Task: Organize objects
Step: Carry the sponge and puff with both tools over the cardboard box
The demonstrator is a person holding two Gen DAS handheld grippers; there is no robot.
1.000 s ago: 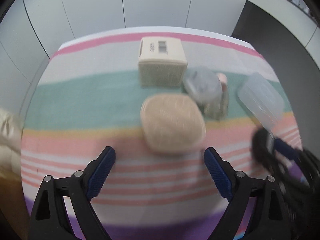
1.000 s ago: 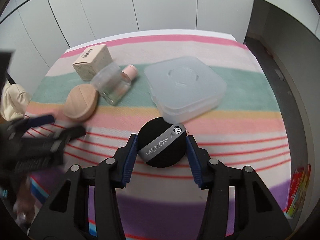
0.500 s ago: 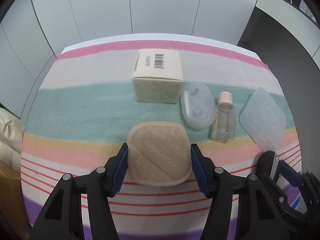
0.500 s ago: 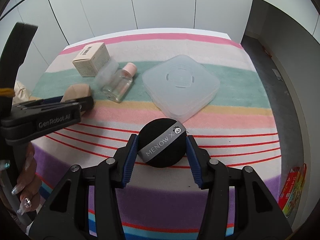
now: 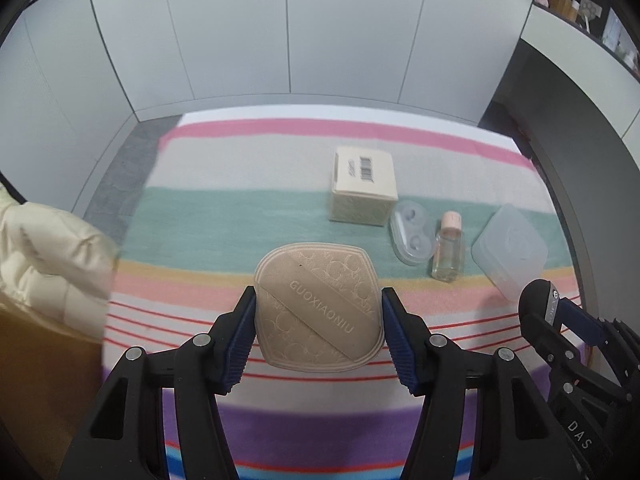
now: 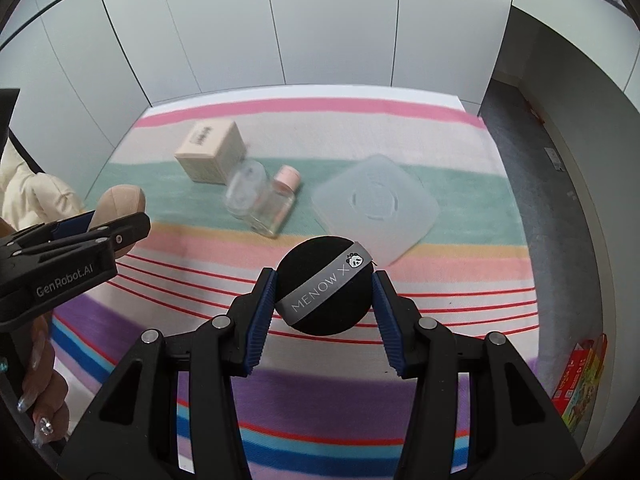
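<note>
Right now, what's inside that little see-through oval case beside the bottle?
Through the clear oval case, two round wells and a thin pale stick show. Whether the wells hold anything is too small to tell. The bottle stands on one side, the beige box on the other.

A beige powder puff (image 5: 318, 306) lettered GUOXIAONIU and a round black puff (image 6: 325, 285) with a grey MENOW band are both held lifted above the striped tabletop (image 5: 240, 216), faces toward the cameras.
</note>
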